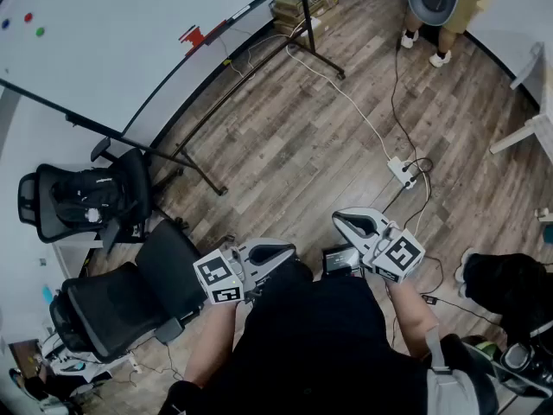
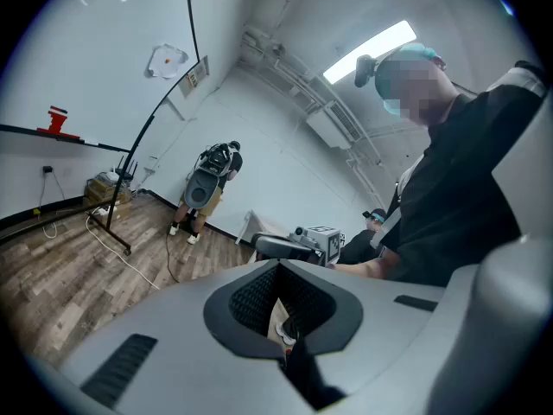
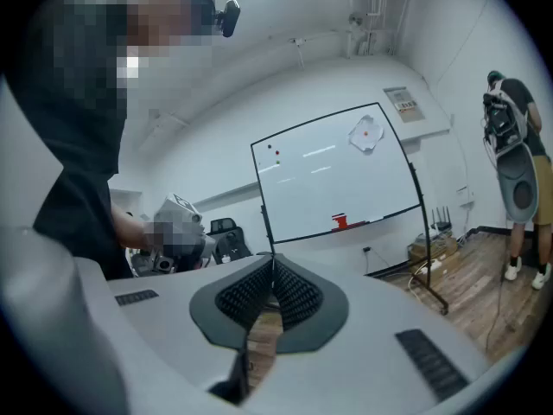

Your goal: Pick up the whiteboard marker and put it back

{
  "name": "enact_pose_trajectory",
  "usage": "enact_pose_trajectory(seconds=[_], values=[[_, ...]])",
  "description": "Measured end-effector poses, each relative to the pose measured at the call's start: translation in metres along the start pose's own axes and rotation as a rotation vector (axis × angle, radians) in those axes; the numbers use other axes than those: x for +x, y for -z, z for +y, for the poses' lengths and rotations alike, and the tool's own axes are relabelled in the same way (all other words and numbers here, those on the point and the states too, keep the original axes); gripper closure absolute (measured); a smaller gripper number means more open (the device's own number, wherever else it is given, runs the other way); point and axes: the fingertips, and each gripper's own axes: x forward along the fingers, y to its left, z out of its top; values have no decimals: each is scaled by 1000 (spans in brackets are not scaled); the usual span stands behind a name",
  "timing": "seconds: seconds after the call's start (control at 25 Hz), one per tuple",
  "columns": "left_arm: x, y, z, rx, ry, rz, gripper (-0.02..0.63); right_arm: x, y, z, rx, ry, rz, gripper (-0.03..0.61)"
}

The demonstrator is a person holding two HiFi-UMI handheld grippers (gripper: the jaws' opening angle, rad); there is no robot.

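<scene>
The whiteboard (image 1: 112, 33) stands on its frame at the upper left of the head view, with a red object (image 1: 192, 35) on its tray. I cannot make out a marker on the tray or on the floor. My left gripper (image 1: 290, 251) is held close to my body, shut with nothing in it. My right gripper (image 1: 339, 220) is beside it, also shut and empty. In the left gripper view the jaws of the left gripper (image 2: 278, 266) meet. In the right gripper view the right gripper (image 3: 273, 262) faces the whiteboard (image 3: 333, 175) and the red object (image 3: 340, 222).
Two black office chairs (image 1: 86, 201) (image 1: 121, 301) stand at the left. The whiteboard's stand legs (image 1: 320, 54) spread over the wood floor. A power strip (image 1: 403, 172) with cables lies at centre right. A person (image 1: 436, 7) stands far off. A black bag (image 1: 505, 288) sits at the right.
</scene>
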Motion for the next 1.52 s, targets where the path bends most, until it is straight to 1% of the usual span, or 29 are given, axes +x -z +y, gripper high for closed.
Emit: enact_pose_trajectory(seconds=[0.08, 0.12, 0.16, 0.28, 0.36, 0.44, 0.52, 0.64, 0.72, 0.8, 0.88, 0.96, 1.04, 1.12, 1.2, 1.28, 1.4, 1.52], values=[[-4, 0, 11, 48, -2, -18, 603, 18, 9, 0, -23, -38, 22, 558], [-9, -3, 16, 75, -5, -41, 603, 27, 11, 3, -37, -57, 28, 558], [-17, -7, 19, 102, -7, -81, 603, 35, 11, 9, -51, -74, 29, 558], [-52, -31, 20, 151, -2, -243, 603, 55, 0, 34, -89, -107, 13, 558], [-69, -42, 26, 169, -4, -300, 603, 70, 6, 41, -69, -113, 65, 558], [-82, -51, 33, 189, 8, -323, 603, 90, 19, 46, -24, -123, 158, 558], [-96, -57, 34, 205, 37, -345, 603, 109, 24, 57, -37, -131, 223, 558], [-114, -53, 40, 188, 73, -362, 603, 125, 15, 73, -88, -140, 234, 558], [-124, -45, 44, 184, 102, -364, 603, 131, 11, 76, -86, -118, 213, 558], [-138, -42, 39, 197, 159, -400, 603, 139, 10, 79, -72, -95, 197, 557], [-152, -39, 39, 200, 190, -437, 603, 149, 14, 84, -72, -68, 204, 557], [-155, -30, 45, 191, 196, -427, 603, 155, 19, 88, -94, -31, 227, 557], [-151, -20, 51, 177, 211, -392, 603, 154, 21, 90, -108, 7, 237, 557], [-146, -18, 56, 156, 232, -376, 603, 151, 19, 89, -94, 28, 232, 557], [-144, -22, 62, 144, 236, -379, 603, 148, 16, 85, -87, 36, 239, 557], [-144, -29, 70, 152, 226, -385, 603, 147, 13, 75, -95, 48, 251, 557], [-142, -41, 81, 176, 207, -391, 603, 147, 7, 51, -91, 66, 237, 557], [-134, -48, 94, 173, 168, -394, 603, 150, 4, 24, -81, 66, 215, 557]])
